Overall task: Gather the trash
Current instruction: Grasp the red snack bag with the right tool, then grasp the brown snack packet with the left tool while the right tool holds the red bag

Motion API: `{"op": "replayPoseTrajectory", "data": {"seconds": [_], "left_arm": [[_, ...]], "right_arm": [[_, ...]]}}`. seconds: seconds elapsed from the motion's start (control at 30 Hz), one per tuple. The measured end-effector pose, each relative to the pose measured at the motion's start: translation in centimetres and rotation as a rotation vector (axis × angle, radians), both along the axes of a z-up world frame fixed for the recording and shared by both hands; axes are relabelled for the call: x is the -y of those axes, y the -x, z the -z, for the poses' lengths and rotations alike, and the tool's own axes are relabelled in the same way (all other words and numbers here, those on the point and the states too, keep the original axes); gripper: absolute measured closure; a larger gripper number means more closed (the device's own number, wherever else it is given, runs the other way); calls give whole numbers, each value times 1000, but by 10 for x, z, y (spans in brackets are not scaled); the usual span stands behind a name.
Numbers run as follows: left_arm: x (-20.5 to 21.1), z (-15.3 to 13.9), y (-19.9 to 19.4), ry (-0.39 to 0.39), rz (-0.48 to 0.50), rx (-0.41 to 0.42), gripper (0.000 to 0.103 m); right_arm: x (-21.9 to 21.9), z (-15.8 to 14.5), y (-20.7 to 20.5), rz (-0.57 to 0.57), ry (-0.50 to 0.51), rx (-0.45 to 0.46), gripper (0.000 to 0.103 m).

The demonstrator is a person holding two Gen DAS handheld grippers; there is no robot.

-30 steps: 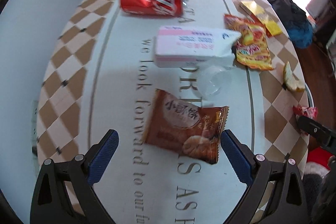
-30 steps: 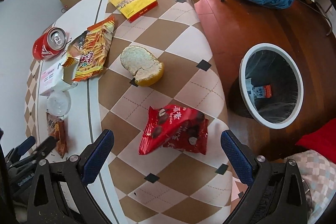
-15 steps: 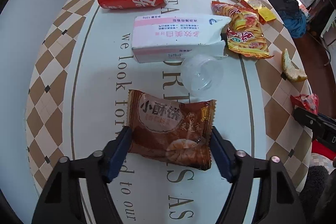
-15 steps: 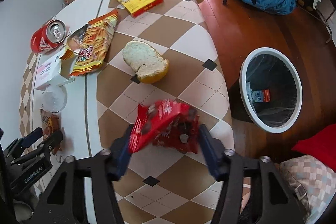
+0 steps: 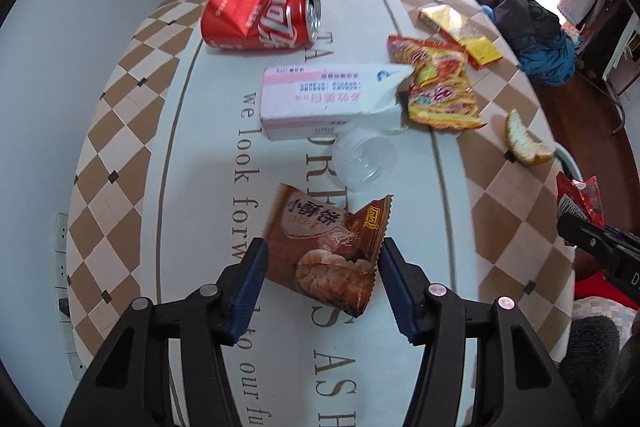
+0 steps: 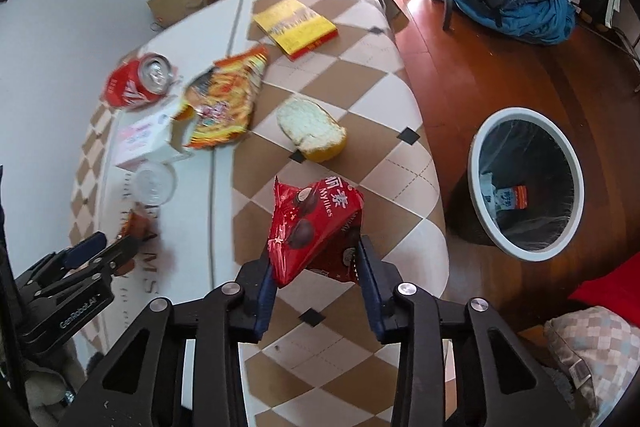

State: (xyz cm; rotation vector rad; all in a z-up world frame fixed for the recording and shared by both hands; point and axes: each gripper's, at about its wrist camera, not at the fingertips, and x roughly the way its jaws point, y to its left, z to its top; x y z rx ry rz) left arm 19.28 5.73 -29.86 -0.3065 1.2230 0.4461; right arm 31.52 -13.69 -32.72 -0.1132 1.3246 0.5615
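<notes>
The left hand-held gripper [image 5: 322, 267] pinches the brown snack wrapper [image 5: 326, 247] above the tabletop [image 5: 192, 147]. The right hand-held gripper [image 6: 316, 267] clamps the red wrapper [image 6: 316, 223]. Best carry both squarely over the bin [image 6: 576, 187], on the floor to the right, before releasing.

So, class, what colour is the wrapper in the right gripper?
Red wrapper, clearest in the right wrist view.
</notes>
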Motion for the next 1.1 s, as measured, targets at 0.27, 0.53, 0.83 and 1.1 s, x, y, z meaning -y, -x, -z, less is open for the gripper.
{"op": "replayPoseTrajectory", "data": {"seconds": [0.27, 0.53, 0.83, 1.1], "left_arm": [[13, -46, 13, -14, -1, 94, 50], [22, -75, 10, 5, 9, 158, 50], [1, -78, 25, 22, -56, 152, 50], [-7, 15, 3, 91, -22, -48, 49]], "right_arm": [[11, -39, 8, -12, -102, 28, 67], [25, -72, 8, -6, -163, 57, 67], [40, -66, 6, 32, -196, 24, 67], [29, -29, 4, 38, -158, -36, 67]]}}
